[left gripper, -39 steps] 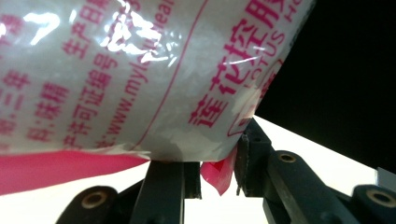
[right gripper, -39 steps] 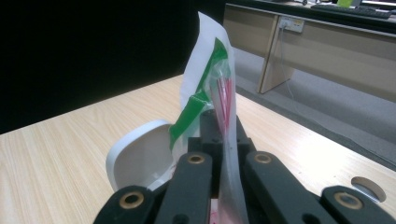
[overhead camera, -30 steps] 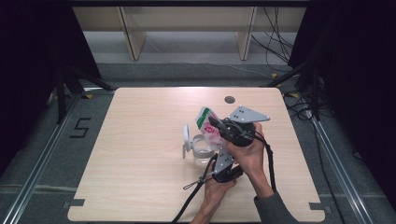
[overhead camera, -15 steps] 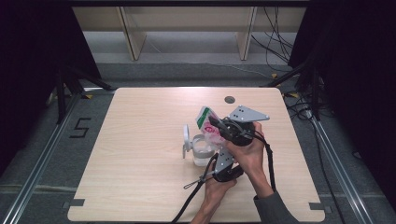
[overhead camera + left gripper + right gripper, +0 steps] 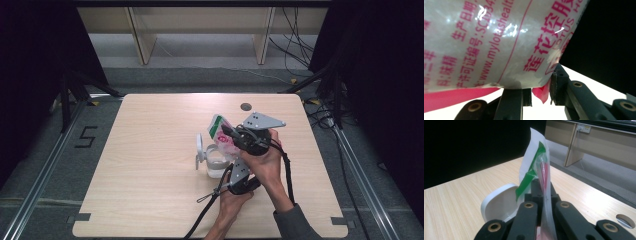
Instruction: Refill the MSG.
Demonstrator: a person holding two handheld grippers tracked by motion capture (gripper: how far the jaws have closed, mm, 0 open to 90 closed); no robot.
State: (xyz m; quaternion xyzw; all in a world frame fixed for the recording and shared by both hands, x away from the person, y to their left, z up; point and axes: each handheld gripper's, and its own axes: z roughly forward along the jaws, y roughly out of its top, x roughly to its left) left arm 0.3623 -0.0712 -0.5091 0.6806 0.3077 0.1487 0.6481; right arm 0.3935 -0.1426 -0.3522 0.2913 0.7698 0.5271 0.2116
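The packet (image 5: 222, 134) sits in my jaws above the right half of the counter (image 5: 150, 200), tipped over the clear jar (image 5: 216, 161) that stands near the middle. I hold it there, I judge, so its contents can fall straight into the jar's mouth. My right gripper (image 5: 543, 192) has its jaws pressed together on the packet's thin edge, with the film rising upright between them; that keeps the packet from folding or slipping. My left gripper (image 5: 541, 86) comes up from below, and a red corner of the packet hangs between its jaws; I cannot tell whether they pinch it or merely stand beside it. The jar's white lid (image 5: 199, 146) is swung open on the side away from my hands, out of the pouring path. A round hole (image 5: 245, 106) lies near the far edge.
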